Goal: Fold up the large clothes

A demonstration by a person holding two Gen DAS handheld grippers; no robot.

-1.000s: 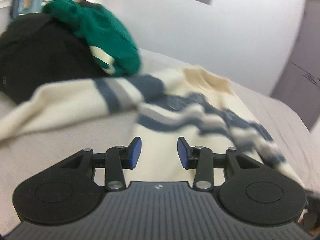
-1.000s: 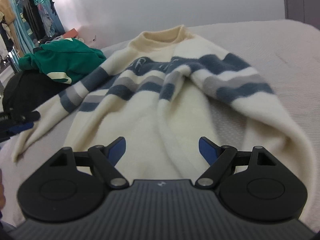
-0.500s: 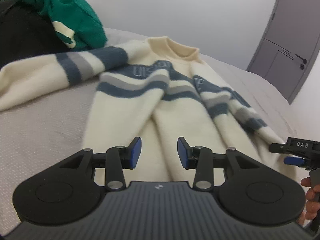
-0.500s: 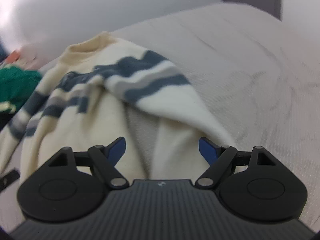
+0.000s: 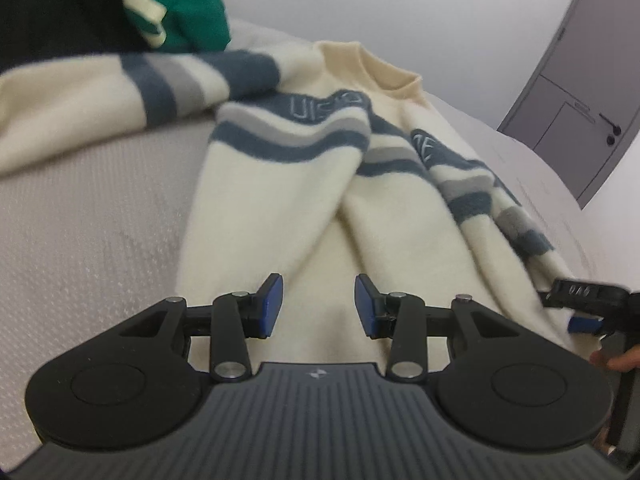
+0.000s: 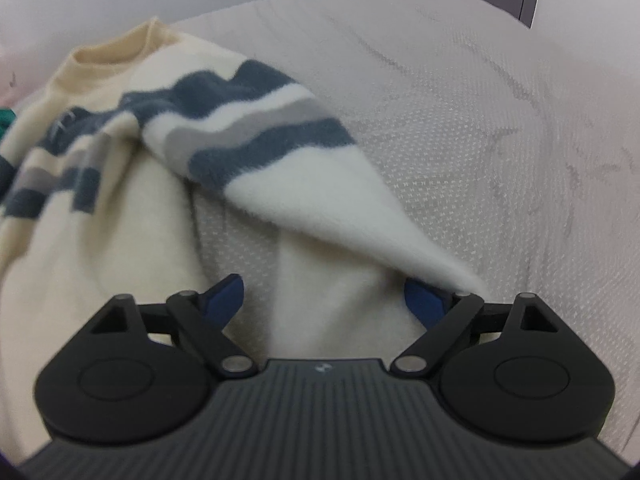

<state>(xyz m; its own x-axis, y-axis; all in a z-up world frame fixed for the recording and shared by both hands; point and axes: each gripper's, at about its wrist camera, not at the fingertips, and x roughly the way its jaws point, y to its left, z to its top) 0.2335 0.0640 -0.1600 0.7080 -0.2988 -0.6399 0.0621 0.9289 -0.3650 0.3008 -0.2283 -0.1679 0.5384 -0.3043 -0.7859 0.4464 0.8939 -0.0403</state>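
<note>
Now your left hand-held gripper (image 5: 319, 306) and right hand-held gripper (image 6: 324, 300) both gape empty over the sweater (image 5: 276, 216) crumpled on the bed (image 6: 460, 112); soft, floppy knit, so pinch its hem corners.

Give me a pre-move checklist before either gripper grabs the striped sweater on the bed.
1. Left gripper open and holding nothing: ok.
2. Right gripper open wide, sweater cloth between its fingers: ok.
3. Striped sweater lies flat: not ok, the body is bunched and one sleeve lies crumpled beside it.
4. Other sleeve spread out to the side: ok.
5. Green garment off the sweater: cannot tell, it lies right by the sleeve.
6. Hem edge visible: cannot tell.
</note>
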